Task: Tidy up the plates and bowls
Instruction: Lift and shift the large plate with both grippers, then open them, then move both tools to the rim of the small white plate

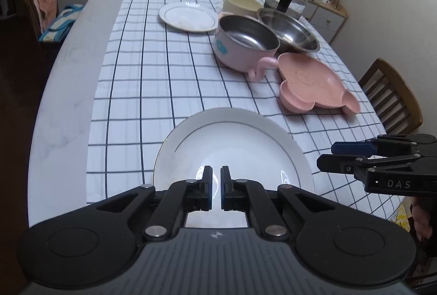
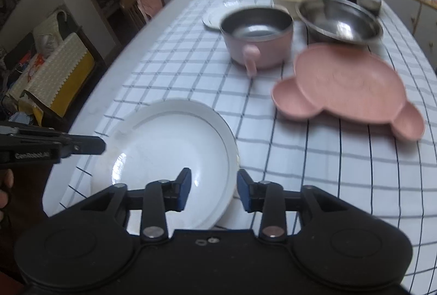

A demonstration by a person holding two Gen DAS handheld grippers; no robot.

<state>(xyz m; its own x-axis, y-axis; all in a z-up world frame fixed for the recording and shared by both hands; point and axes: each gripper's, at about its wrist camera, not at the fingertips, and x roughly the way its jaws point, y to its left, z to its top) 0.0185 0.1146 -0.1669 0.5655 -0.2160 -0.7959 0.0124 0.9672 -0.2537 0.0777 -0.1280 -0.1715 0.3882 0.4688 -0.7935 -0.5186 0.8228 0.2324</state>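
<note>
White table (image 1: 68,92), checked cloth (image 1: 153,70) over it, bearing plates, bowls, jugs.

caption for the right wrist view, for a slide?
Right gripper open above the white plate, with the pink bowl, steel bowl and pink bear-shaped plate beyond.

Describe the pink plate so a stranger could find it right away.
On the checked tablecloth, look right of the large white plate, in front of the steel bowl. The flat pink plastic plate lies there, beside the pink handled pot. Unlike every round dish, it is bear-shaped with two ear compartments.
</note>
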